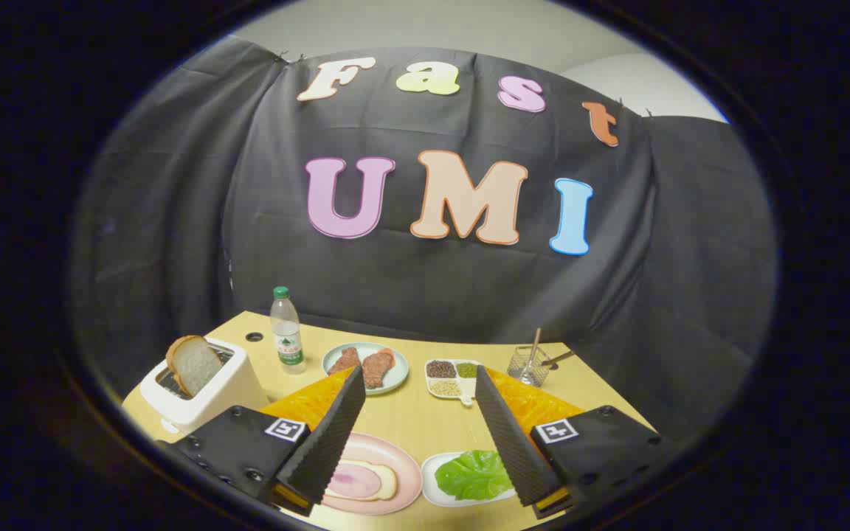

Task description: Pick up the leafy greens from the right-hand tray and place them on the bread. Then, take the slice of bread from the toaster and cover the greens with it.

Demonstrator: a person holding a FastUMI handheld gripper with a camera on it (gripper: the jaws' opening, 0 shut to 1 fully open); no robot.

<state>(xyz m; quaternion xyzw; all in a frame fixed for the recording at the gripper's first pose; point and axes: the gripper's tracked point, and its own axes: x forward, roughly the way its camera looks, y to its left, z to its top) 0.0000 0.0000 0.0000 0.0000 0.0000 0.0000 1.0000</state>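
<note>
The table [410, 420] spreads ahead of and beneath the jaws. The toaster [200, 391] stands off the left jaw, a bread slice [192, 363] upright in its slot. The pink plate [388, 453] lies between the jaws, partly hidden by the left one, and carries the base bread [370, 481] with a pale filling on it. The white tray [440, 490] sits between the jaws, close against the right one, and holds the leafy greens [473, 474]. Beyond the jaws are a plate of meat [366, 366], a divided dish of grains [453, 377], a water bottle [286, 330] and a wire holder [530, 363]. The gripper [419, 385] hangs above the table with its jaws spread wide and holding nothing. The step in hand appears to be the approach: the jaws should probably shift toward the right-hand tray, descend over the leaf and pinch a raised fold gently, since a thin leaf may tear or slip.
</note>
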